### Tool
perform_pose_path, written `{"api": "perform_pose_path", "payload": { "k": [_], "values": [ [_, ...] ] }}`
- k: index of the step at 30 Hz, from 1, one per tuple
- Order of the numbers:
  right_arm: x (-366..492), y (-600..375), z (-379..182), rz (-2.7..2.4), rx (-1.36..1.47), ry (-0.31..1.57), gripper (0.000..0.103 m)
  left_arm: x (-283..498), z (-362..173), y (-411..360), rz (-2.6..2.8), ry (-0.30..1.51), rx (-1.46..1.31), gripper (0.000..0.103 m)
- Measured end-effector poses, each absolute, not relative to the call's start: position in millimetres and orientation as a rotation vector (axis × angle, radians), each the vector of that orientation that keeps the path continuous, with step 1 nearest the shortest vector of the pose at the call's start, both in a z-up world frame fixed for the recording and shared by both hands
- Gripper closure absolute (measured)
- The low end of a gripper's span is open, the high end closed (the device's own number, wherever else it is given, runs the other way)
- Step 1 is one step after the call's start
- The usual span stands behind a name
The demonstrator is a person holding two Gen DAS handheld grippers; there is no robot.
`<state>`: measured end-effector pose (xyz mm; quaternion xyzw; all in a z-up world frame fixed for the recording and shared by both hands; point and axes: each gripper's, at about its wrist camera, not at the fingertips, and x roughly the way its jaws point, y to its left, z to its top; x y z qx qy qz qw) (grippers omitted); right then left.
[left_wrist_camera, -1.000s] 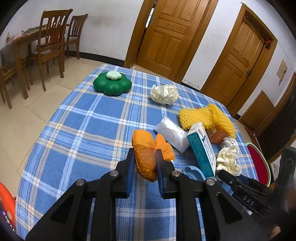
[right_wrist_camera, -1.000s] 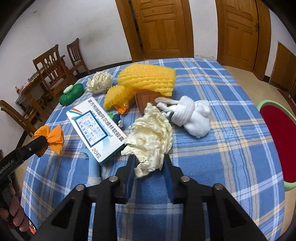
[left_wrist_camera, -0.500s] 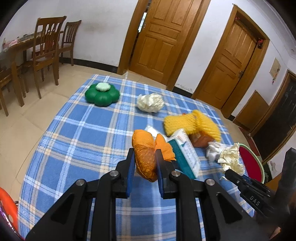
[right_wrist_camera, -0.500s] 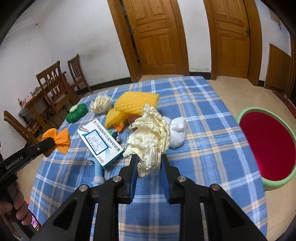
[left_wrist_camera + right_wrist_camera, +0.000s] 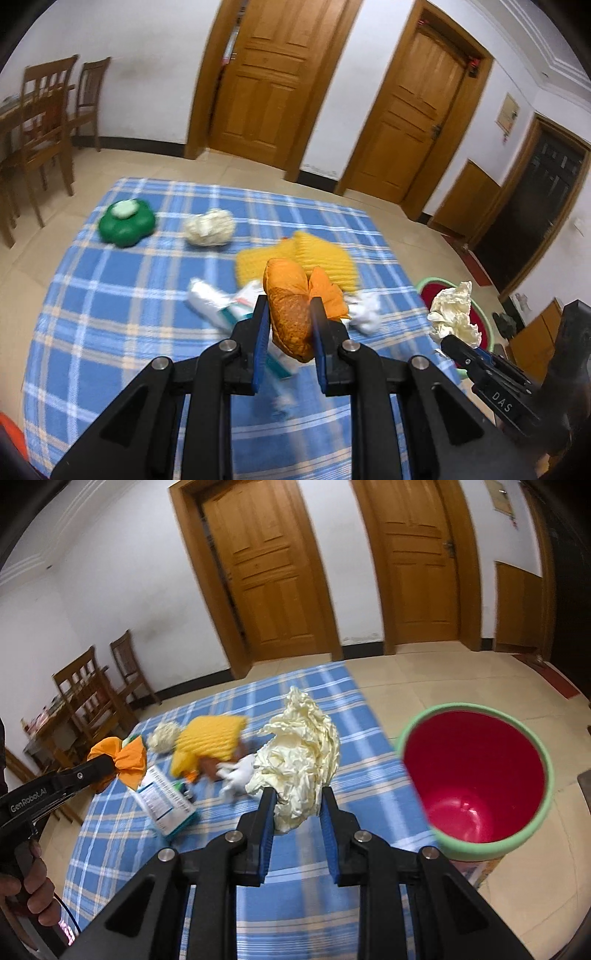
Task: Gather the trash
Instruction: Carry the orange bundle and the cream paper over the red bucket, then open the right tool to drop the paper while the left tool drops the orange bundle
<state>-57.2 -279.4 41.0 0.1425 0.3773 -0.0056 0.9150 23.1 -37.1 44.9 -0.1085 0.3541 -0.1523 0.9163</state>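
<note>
Two pieces of trash are held off the table at once. An orange peel (image 5: 291, 314) is pinched between the narrowed fingers of the left gripper (image 5: 288, 325), its long axis running forward along the fingers and out past their tips. A crumpled cream paper wad (image 5: 299, 760) is clamped between the fingers of the right gripper (image 5: 297, 805) and rises ahead of and above them.

The relation that matters is judged to be the bin's bearing: a red bin with a green rim (image 5: 476, 775) is seen just ahead and to the right of the right fingers, mouth open toward them, off the table edge. From the left fingers the same bin (image 5: 432, 288) is set further to the right, partly hidden behind the paper wad and the right gripper. The right gripper is therefore judged the nearer, and a short swing to its right would be called for first.

Ahead of both pairs of fingers a blue plaid tablecloth (image 5: 110, 295) is spread, on which a yellow foam net (image 5: 295, 254), a printed box (image 5: 162, 805), a green flower-shaped dish (image 5: 125, 225) and white scraps are left. Wooden doors (image 5: 269, 572), wooden chairs (image 5: 44, 122), white walls and a pale tiled floor are seen beyond.
</note>
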Motion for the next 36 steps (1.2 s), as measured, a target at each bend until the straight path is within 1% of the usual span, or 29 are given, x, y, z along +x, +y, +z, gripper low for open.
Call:
{"api": "perform_pose_path", "payload": {
  "k": [8,17,22,30,33,34,36],
  "values": [
    [-62,-334,37,-0.137,0.352,0.767,0.077,40,52,-96,-0.429,0.759,-0.178,0.082],
    [-71,-391,14,-0.259,0.413,0.784,0.075,59,49,-173,-0.545,0.803,-0.105,0.082],
    [-73,-414,0,-0.305,0.436,0.798,0.072,69,42,-215,-0.594,0.824,-0.061,0.082],
    [-74,-439,-22,-0.344,0.475,0.819,0.072,91,19,-270,-0.663,0.880,0.002,0.082],
    [-76,-446,-26,-0.354,0.484,0.817,0.066,93,13,-285,-0.682,0.891,0.023,0.082],
    [-77,-449,-27,-0.358,0.489,0.815,0.062,94,10,-292,-0.689,0.893,0.035,0.082],
    [-78,-454,-28,-0.364,0.500,0.808,0.058,94,9,-300,-0.699,0.896,0.047,0.082]
  ]
}}
